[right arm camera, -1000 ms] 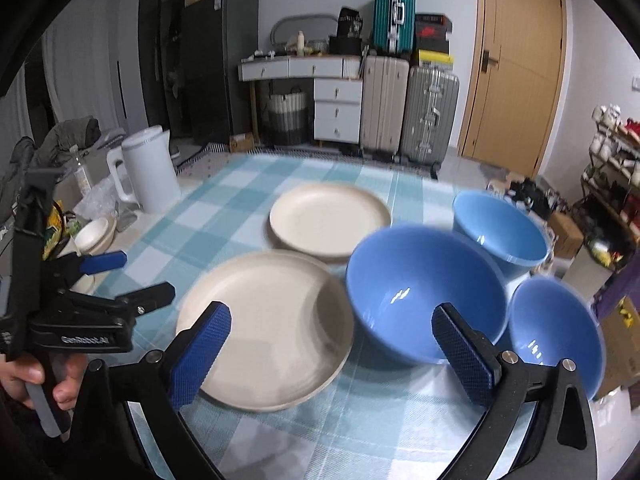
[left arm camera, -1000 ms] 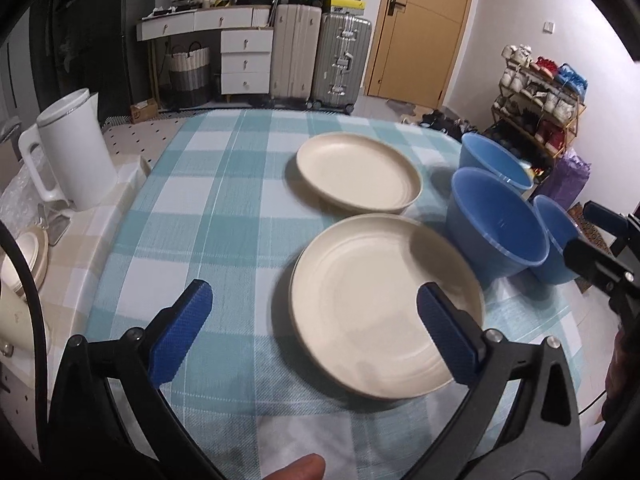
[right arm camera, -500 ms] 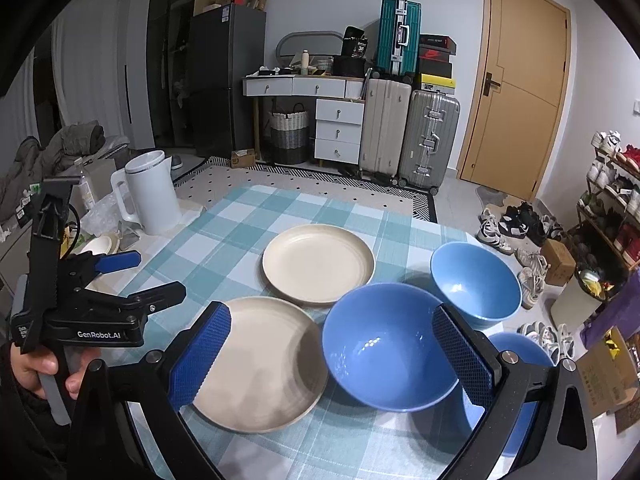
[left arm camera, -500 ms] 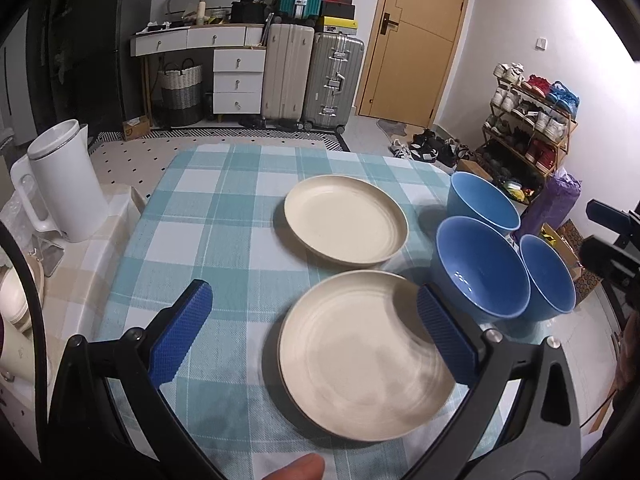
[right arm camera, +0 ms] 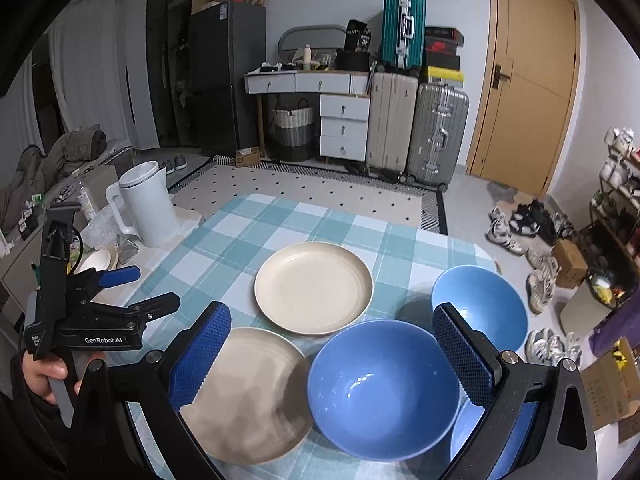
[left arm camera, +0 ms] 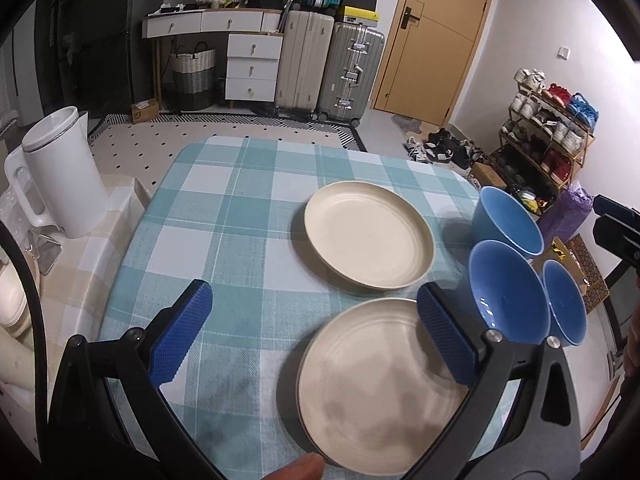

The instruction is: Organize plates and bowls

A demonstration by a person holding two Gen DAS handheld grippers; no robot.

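Two cream plates and three blue bowls stand on the table with the teal checked cloth. The left tool hangs above the table with its blue pads wide apart, gripping nothing; the near plate lies below its right pad, and the far plate lies just beyond. The right tool is likewise spread wide and empty, above the middle bowl. The far bowl stands behind that bowl. Only the left view shows the small bowl clearly, just beside the middle bowl at the table's right edge; in the right view it is largely hidden behind the tool's frame. Only the right view shows the hand gripping the left tool's handle. A white kettle stands on the counter left of the table.
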